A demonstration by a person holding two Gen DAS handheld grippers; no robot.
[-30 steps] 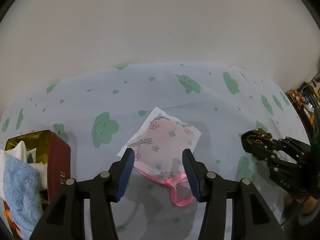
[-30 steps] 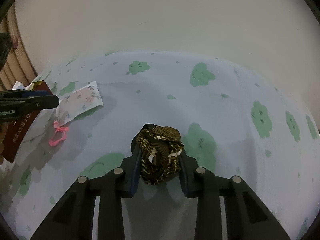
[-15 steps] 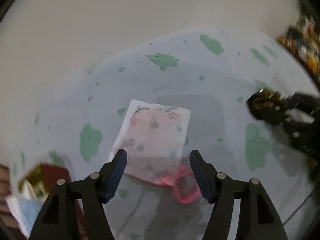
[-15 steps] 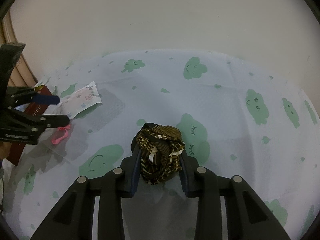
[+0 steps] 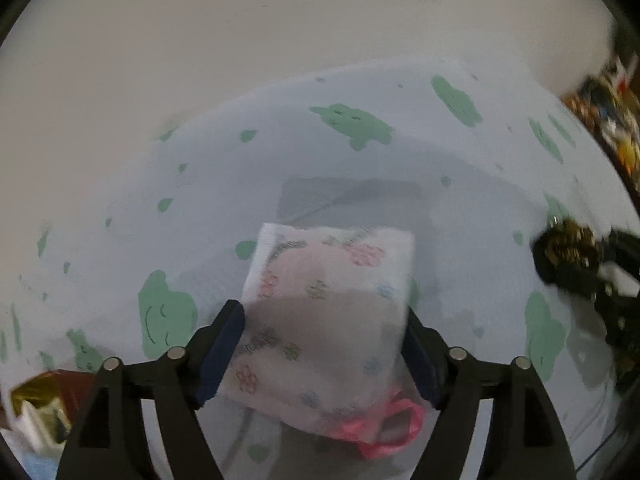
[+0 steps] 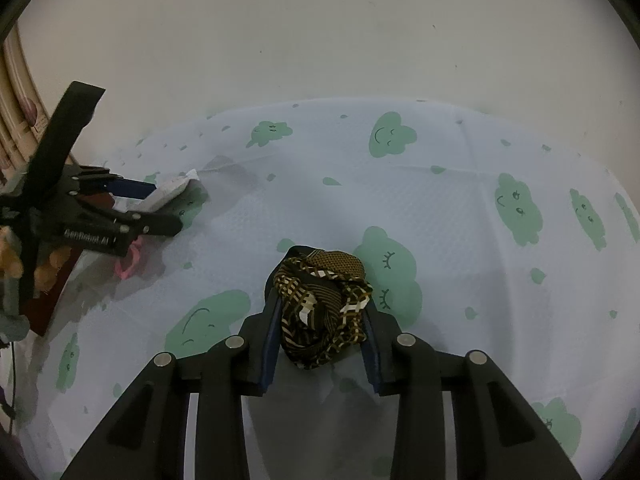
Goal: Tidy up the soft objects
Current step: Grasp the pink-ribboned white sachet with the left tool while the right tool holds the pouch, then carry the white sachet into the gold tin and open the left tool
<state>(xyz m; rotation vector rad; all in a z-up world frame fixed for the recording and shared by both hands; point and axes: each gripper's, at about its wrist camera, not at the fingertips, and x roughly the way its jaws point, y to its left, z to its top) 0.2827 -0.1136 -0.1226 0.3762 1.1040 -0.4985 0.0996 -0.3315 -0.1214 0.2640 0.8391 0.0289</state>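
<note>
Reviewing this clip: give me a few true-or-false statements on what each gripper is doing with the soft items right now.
1. The right gripper is shut on the patterned scarf. True.
2. The left gripper pinches the floral pouch tightly. False: its fingers stand wide beside the pouch.
3. The pouch has a pink ribbon. True.
4. The tablecloth is plain red. False: pale with green clouds.

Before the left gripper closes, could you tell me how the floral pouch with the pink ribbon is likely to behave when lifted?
Probably floppy: the floral pouch lies flat and thin on the tablecloth, so it may sag outside the left gripper. It looks light. Its pink ribbon trails loose and would likely dangle.
</note>
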